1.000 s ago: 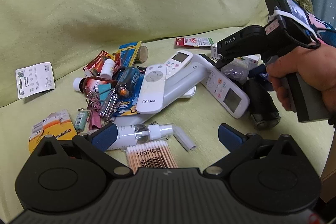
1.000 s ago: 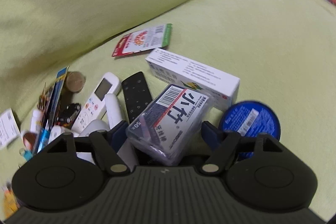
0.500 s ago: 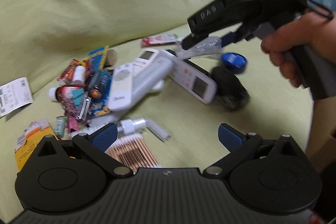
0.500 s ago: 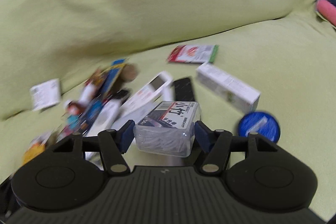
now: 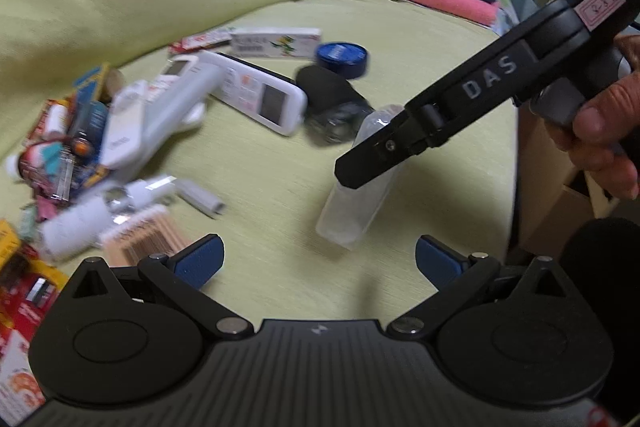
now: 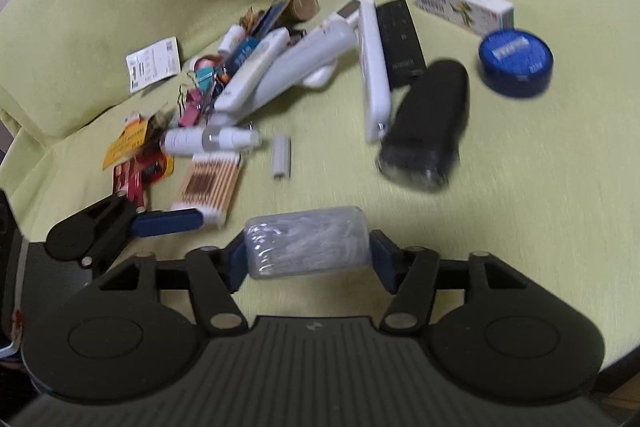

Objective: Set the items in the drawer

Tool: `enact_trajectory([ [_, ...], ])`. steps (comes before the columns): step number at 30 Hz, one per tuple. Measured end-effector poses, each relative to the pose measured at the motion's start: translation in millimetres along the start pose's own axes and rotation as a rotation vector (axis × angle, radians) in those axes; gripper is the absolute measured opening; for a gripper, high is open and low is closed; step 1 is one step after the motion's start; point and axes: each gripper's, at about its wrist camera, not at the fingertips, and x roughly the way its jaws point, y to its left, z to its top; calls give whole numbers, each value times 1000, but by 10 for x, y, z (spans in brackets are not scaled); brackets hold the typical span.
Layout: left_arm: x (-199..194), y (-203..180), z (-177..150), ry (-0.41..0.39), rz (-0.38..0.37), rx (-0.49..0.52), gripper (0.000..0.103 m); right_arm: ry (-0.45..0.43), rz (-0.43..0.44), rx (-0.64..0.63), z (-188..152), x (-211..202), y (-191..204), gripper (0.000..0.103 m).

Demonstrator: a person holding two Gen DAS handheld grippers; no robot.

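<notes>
The right gripper (image 6: pixel 307 254) has its jaws clamped on a clear plastic box (image 6: pixel 306 247) of small white bits, held above the green cushion (image 6: pixel 500 187) at lower centre of its view. The left gripper (image 5: pixel 318 257) sits with jaws wide apart, nothing between them. The pile of remotes (image 6: pixel 374 67), a black cylinder (image 6: pixel 426 131) and a blue tin (image 6: pixel 516 61) lies further up the frame.

"DAS" on the right gripper (image 5: pixel 352 163) body
</notes>
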Motion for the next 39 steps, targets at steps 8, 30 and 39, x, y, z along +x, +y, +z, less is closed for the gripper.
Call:
enact_trajectory([
  [8, 121, -214, -29, 16, -55, 100, 102, 26, -1, -6, -207, -137, -105, 64],
  [30, 298, -668, -52, 75, -95, 312, 102, 85, -3, -83, -557, -143, -112, 63],
  [39, 351, -513, -42, 114, -71, 207, 90, 86, -21, -140, -527, -109, 13, 63],
])
